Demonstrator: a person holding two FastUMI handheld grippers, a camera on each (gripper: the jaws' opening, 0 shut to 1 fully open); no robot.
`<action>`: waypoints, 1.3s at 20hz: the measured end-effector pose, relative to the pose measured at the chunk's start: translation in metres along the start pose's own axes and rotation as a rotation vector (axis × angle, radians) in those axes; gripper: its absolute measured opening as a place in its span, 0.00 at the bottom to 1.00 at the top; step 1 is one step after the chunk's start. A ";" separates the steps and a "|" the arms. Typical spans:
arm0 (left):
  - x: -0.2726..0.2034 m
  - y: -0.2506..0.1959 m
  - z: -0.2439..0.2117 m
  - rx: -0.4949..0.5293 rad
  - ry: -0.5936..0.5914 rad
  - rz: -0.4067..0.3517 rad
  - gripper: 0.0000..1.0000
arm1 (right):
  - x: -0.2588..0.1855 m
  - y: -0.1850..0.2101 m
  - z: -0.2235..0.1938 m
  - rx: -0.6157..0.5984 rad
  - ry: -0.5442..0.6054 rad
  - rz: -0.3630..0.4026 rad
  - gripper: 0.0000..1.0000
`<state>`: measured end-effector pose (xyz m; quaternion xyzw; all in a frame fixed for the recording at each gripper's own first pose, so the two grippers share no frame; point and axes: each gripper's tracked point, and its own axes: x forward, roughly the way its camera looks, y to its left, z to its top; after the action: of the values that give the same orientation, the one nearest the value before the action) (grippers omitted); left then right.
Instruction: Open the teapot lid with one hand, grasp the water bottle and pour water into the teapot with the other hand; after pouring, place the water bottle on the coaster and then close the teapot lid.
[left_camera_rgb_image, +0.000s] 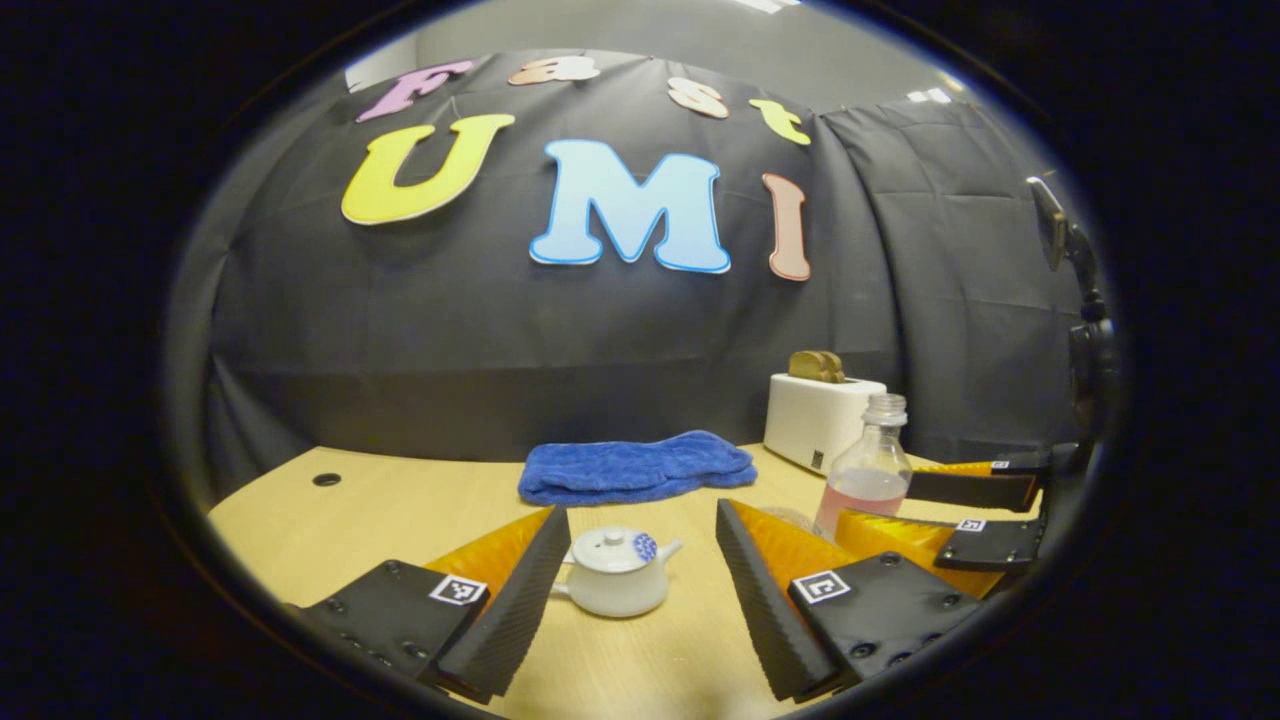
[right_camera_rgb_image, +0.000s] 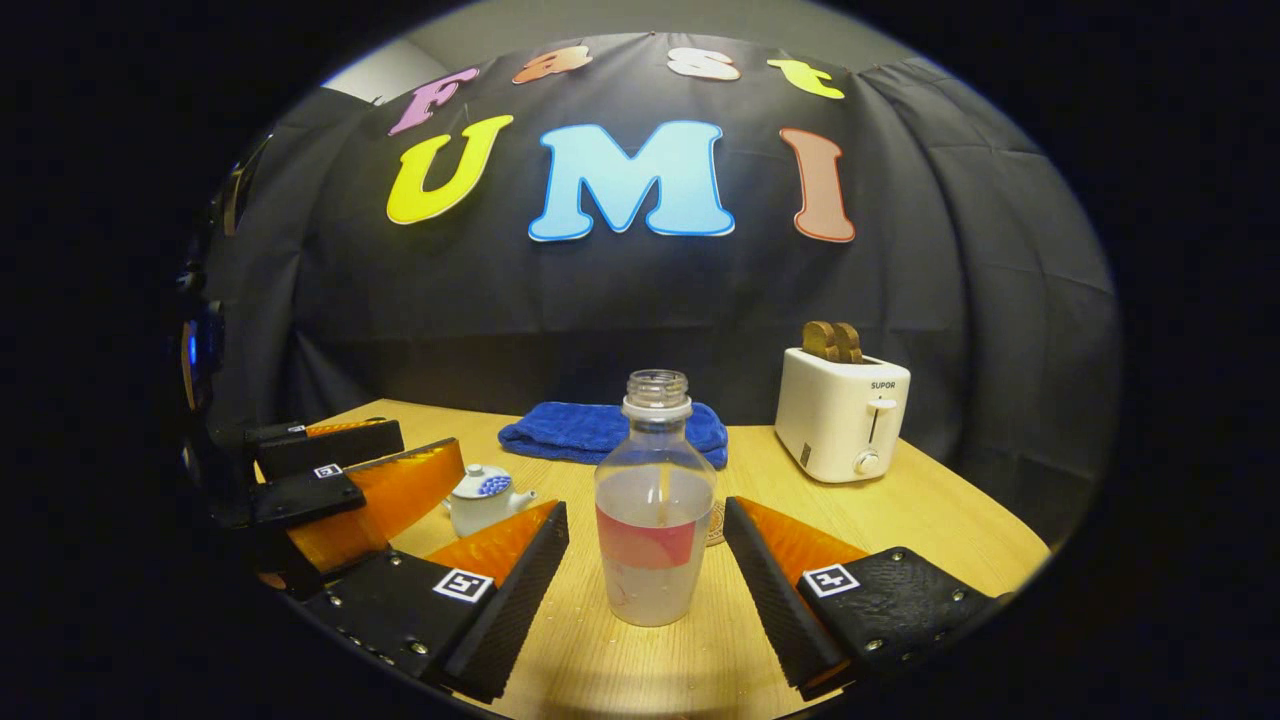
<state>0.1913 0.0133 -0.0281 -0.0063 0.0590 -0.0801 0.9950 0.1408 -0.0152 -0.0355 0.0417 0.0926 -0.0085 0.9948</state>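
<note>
A small white teapot with its lid on stands on the wooden table, between and just beyond the spread fingers of my left gripper, which is open. In the right gripper view the teapot sits at the left beside the other gripper. An uncapped clear water bottle with a red label and some water stands upright between the fingers of my right gripper, which is open and not touching it. A round coaster peeks out behind the bottle. The bottle also stands at the right in the left gripper view.
A folded blue towel lies at the back of the table. A white toaster holding bread slices stands at the back right. The table has a cable hole at its far left.
</note>
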 end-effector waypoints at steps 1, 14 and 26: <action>0.007 0.002 -0.001 -0.007 0.004 -0.004 0.95 | 0.004 -0.001 -0.006 -0.007 0.018 -0.003 0.97; 0.064 0.011 -0.030 0.005 0.053 -0.031 0.92 | 0.033 0.001 -0.036 -0.006 0.109 0.010 0.97; 0.074 0.009 -0.033 0.066 0.063 -0.018 0.46 | 0.039 -0.005 -0.039 0.012 0.119 0.009 0.95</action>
<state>0.2609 0.0106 -0.0700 0.0284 0.0874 -0.0912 0.9916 0.1719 -0.0170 -0.0816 0.0485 0.1514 -0.0019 0.9873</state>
